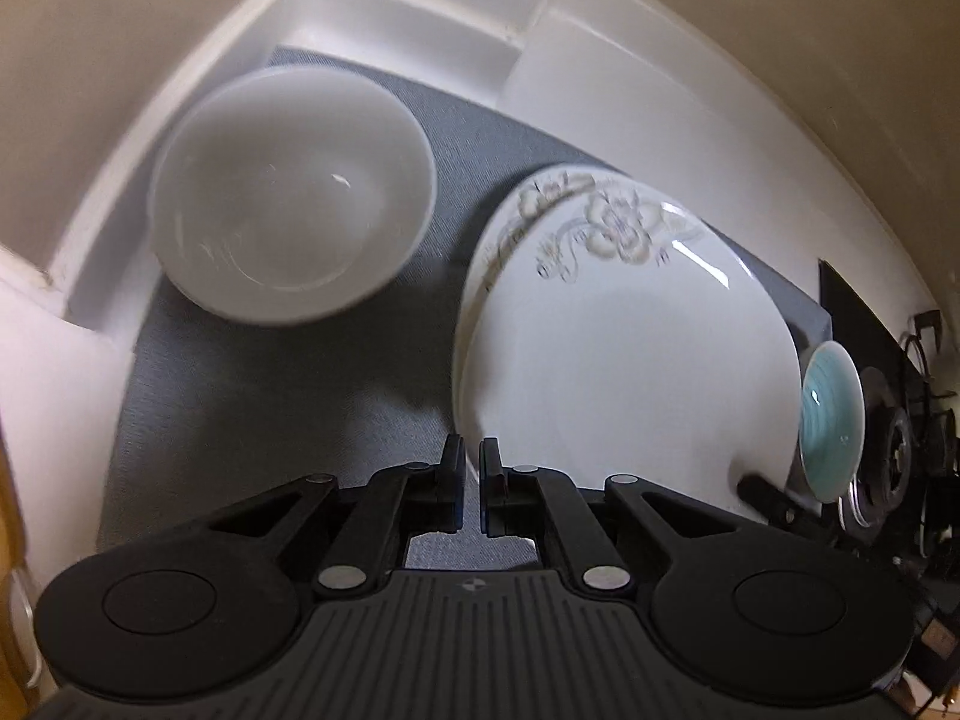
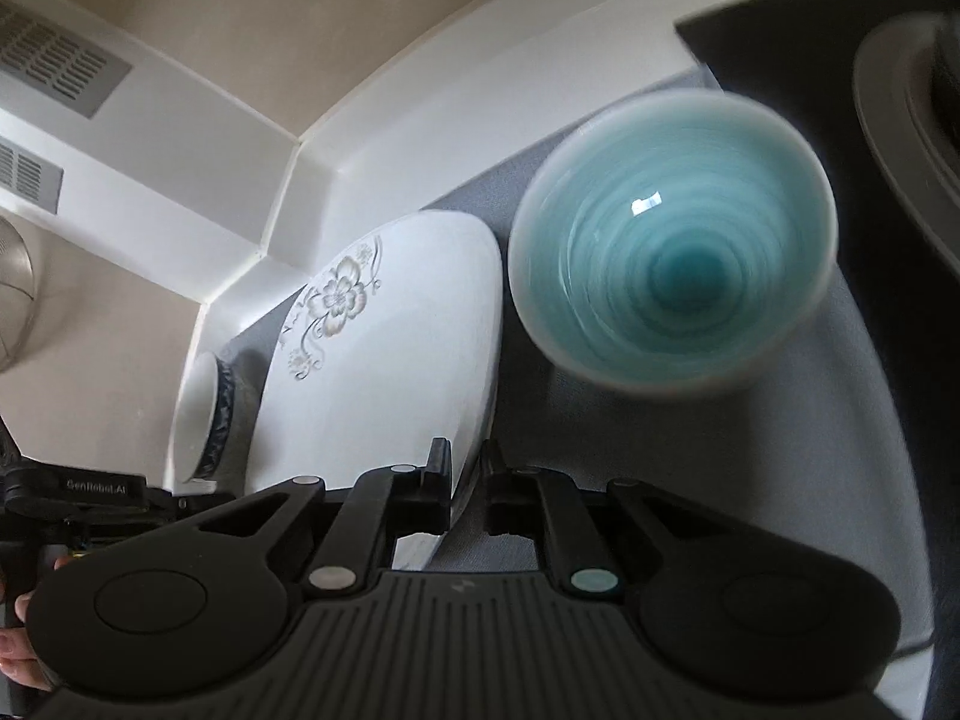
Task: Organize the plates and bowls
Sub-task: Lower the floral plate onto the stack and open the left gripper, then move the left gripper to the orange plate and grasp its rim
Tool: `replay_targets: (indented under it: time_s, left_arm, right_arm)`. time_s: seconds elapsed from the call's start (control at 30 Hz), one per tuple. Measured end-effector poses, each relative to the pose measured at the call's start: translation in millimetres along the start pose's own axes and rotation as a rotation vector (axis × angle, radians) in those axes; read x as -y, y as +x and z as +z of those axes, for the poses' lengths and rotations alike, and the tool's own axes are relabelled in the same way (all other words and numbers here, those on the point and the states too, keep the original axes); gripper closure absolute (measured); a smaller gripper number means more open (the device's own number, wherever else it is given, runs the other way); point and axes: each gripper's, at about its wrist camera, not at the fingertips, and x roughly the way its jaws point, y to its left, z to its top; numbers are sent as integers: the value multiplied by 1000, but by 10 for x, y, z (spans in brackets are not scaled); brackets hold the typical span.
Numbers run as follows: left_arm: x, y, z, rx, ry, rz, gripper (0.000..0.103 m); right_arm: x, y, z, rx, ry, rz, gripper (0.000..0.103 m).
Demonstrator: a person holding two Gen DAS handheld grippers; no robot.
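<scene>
Right now the left gripper (image 1: pixel 471 483) has its fingers clenched at the near-left rim of the flowered plate (image 1: pixel 624 348), rim apparently pinched. Right gripper (image 2: pixel 467 480) fingers are clamped on that same plate's near-right edge. Count: 1 plate, 2 bowls. White bowl (image 1: pixel 291 192) sits left of the plate w/ a strip of grey mat (image 1: pixel 252 396) between; teal bowl (image 2: pixel 672 240) sits just beside the plate's right edge. Mat covers the white tabletop (image 1: pixel 648 90); wall and raised ledge hem in the back & left, stove hob (image 2: pixel 780 54) at right. Open mat is near-left, in front of the white bowl.
</scene>
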Motion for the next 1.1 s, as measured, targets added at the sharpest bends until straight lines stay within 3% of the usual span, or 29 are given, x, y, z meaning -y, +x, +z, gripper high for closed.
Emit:
replay_targets:
  time_s: [0.23,0.37,0.57,0.63,0.8,0.97,1.1]
  left_arm:
    - [-9,33,-16,8,-46,-32,94]
    - [-1,4,-87,17,-47,-62,94]
    - [-44,-20,-78,44,-61,-63,94]
    - [-40,-26,-76,58,-51,-56,94]
    - [-16,12,-104,49,-24,-79,94]
    - [18,-37,-160,72,-19,-64,94]
    - [-12,-68,-110,104,-11,-20,94]
  right_arm:
    - [-128,54,133,-19,-110,-67,93]
    - [-77,-49,98,-41,11,-8,82]
    - [-180,-274,-41,27,-89,-55,81]
    - [-206,-223,-15,3,-95,-47,90]
    - [-298,-66,57,-4,-151,-116,101]
    - [-398,52,138,2,-207,-176,101]
    - [-386,-32,98,19,-165,-173,99]
